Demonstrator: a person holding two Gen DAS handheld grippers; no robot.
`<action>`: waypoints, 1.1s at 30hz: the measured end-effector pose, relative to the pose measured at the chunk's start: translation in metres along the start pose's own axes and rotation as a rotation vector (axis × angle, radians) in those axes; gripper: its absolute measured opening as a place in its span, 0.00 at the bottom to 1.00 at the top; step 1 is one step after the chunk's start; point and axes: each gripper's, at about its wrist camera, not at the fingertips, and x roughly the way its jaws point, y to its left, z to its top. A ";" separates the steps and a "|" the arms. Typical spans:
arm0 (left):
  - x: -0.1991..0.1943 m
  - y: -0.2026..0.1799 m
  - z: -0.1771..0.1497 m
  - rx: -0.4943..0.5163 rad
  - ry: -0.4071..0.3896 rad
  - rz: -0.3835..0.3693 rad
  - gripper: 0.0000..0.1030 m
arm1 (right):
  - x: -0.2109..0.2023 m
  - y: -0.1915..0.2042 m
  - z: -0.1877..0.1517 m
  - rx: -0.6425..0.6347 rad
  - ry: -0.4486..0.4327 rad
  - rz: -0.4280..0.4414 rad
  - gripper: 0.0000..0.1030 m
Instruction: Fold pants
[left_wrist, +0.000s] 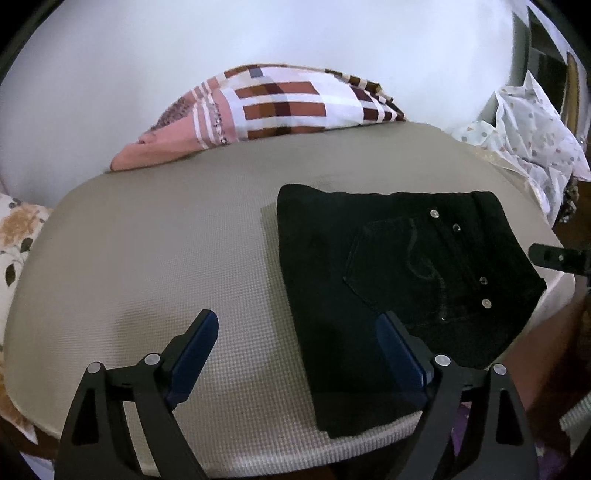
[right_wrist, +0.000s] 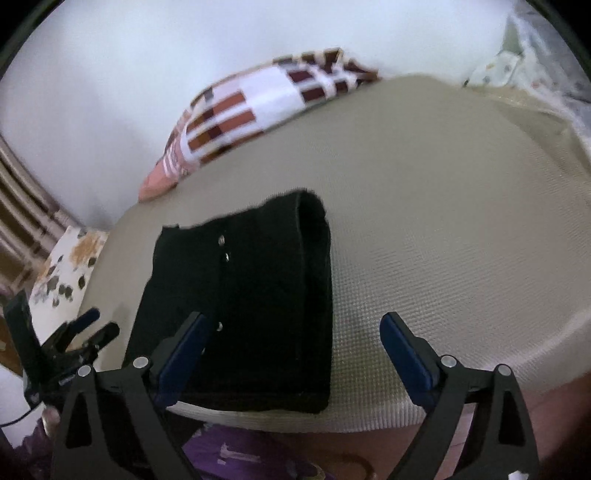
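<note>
The pants (left_wrist: 399, 280) are black cloth, matt, like denim, with small shiny metal rivets (left_wrist: 487, 303) and faint stitching on the pocket. The mat (left_wrist: 177, 266) under them is beige with a fine waffle texture, rough and matt. The pillow (left_wrist: 258, 107) is smooth cloth with a check print. The left gripper (left_wrist: 297, 338) and the right gripper (right_wrist: 295, 338) are of matt black plastic with blue pads (left_wrist: 192, 354) and round metal pins (left_wrist: 152, 359). The wall (left_wrist: 258, 33) is white and smooth.
</note>
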 end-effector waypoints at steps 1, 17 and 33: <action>0.002 0.000 0.002 0.000 0.001 0.005 0.85 | 0.006 0.001 0.003 -0.019 0.011 0.000 0.90; 0.040 -0.005 0.020 0.062 0.058 0.052 0.85 | 0.046 0.000 0.019 -0.070 0.112 0.021 0.89; 0.083 0.017 0.020 -0.071 0.218 -0.235 0.85 | 0.059 -0.008 0.023 -0.073 0.135 0.127 0.87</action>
